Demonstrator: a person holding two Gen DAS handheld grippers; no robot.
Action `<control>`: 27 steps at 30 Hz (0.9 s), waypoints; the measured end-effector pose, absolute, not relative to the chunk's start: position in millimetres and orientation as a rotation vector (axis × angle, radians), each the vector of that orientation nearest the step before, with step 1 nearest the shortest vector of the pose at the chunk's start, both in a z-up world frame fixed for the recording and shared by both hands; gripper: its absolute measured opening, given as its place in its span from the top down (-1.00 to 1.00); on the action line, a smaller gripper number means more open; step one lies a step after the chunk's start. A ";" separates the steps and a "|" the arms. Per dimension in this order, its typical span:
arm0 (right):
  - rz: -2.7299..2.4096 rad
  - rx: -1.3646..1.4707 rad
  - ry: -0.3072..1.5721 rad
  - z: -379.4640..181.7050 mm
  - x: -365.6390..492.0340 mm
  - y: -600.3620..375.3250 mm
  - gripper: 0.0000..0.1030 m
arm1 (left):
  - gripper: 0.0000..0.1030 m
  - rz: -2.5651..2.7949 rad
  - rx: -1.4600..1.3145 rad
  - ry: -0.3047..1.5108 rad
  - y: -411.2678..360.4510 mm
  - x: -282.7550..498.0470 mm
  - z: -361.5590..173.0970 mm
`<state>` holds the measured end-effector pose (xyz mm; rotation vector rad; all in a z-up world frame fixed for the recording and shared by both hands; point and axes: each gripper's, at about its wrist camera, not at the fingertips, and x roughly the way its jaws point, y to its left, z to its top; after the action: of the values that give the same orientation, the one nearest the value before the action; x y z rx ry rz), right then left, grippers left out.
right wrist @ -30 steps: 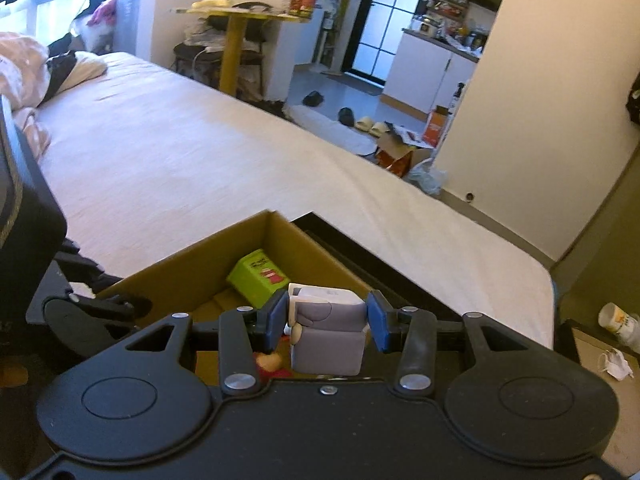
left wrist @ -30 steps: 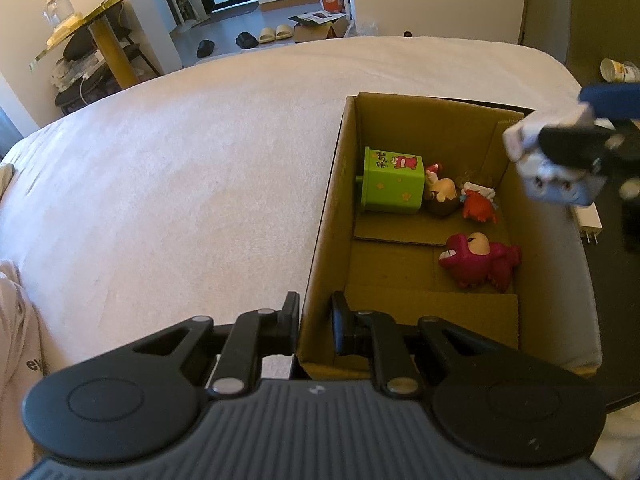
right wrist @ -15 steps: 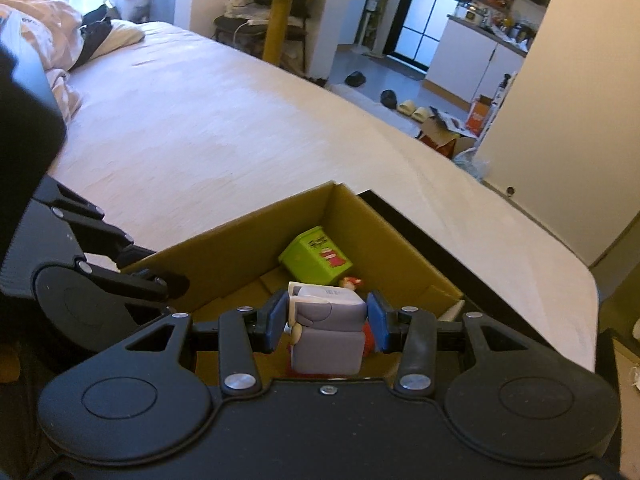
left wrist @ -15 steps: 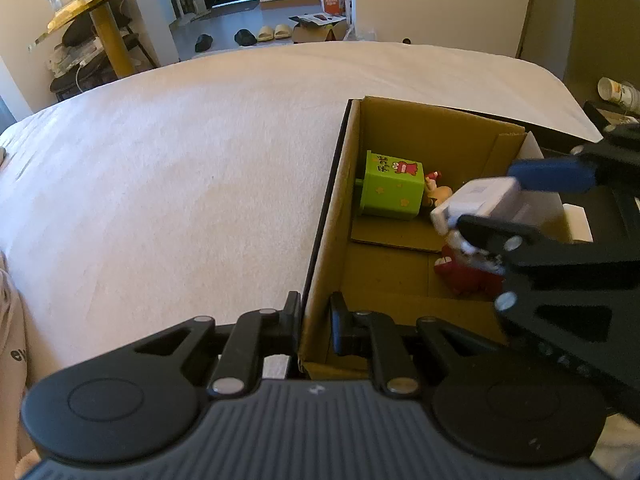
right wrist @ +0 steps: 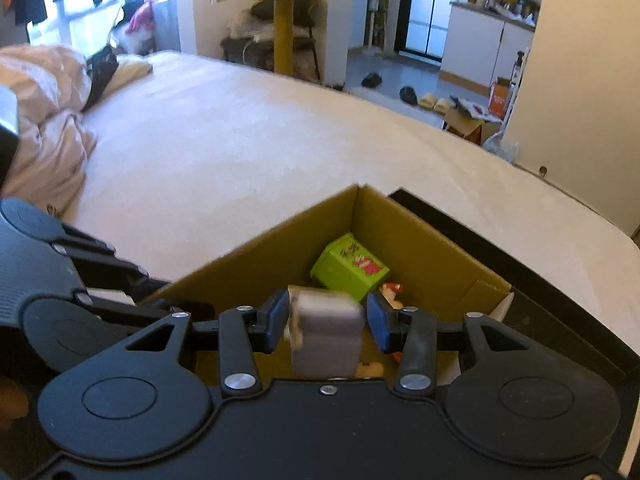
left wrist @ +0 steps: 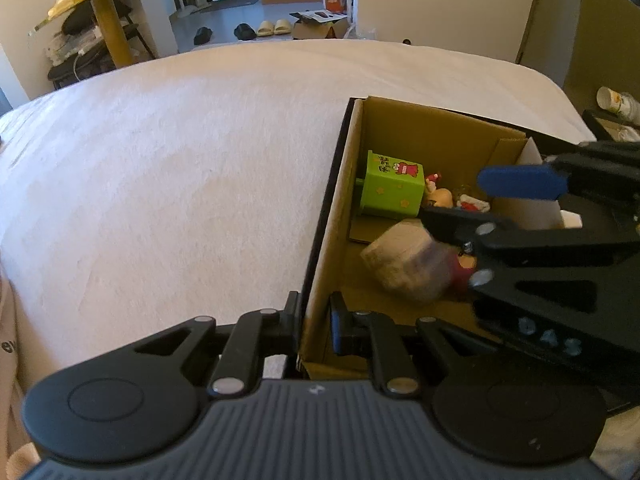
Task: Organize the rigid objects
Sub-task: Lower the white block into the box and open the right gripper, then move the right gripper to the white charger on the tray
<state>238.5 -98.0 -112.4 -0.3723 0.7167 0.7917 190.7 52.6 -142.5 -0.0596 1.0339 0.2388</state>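
An open cardboard box (left wrist: 432,136) stands on the bed. My left gripper (left wrist: 316,322) is shut on its near left wall. Inside lie a green printed cube (left wrist: 394,190), small red and white figures (left wrist: 438,196), and a red toy (left wrist: 460,276) mostly hidden. My right gripper (right wrist: 326,320) hangs over the box interior. A grey blocky figure (right wrist: 326,336) shows blurred between its blue pads (right wrist: 376,320), with a gap on the right side. In the left wrist view that figure (left wrist: 408,268) is below the right fingers, low in the box, apart from them.
The white bed surface (left wrist: 160,200) stretches left of the box. A black lid or tray (right wrist: 520,272) lies beside the box's far side. Rumpled bedding (right wrist: 40,120) is piled at the left. A paper cup (left wrist: 614,100) stands off the bed's right edge.
The right gripper came in over the box and sank. The grey figure, gripped squarely before, has slipped from the pads and dropped blurred into the box. The left gripper kept its clamp on the wall.
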 end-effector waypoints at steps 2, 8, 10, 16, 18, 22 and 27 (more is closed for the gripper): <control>0.791 -0.368 0.707 -109.4 238.6 -100.0 0.16 | 0.74 0.241 -0.066 1.030 53.3 190.2 -142.1; 0.762 -0.376 0.671 -94.9 234.9 -113.4 0.16 | 0.74 0.242 -0.057 1.029 51.3 190.0 -142.8; 0.751 -0.370 0.659 -90.0 235.2 -118.4 0.16 | 0.74 0.243 -0.055 1.029 51.0 189.9 -143.0; 0.715 -0.383 0.644 -84.4 235.0 -134.3 0.16 | 0.74 0.245 -0.050 1.029 49.5 189.6 -143.1; 0.704 -0.388 0.642 -84.7 234.6 -139.1 0.16 | 0.74 0.245 -0.046 1.029 48.8 189.3 -142.6; 0.677 -0.381 0.649 -86.8 236.7 -152.5 0.16 | 0.74 0.247 -0.038 1.029 47.2 189.2 -142.2; 0.653 -0.382 0.662 -93.2 237.8 -163.8 0.16 | 0.74 0.250 -0.030 1.030 46.0 189.4 -142.2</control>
<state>237.8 -163.8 -93.2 -0.3822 0.6616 0.6531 189.4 46.0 -142.2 -0.0299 1.0295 0.2505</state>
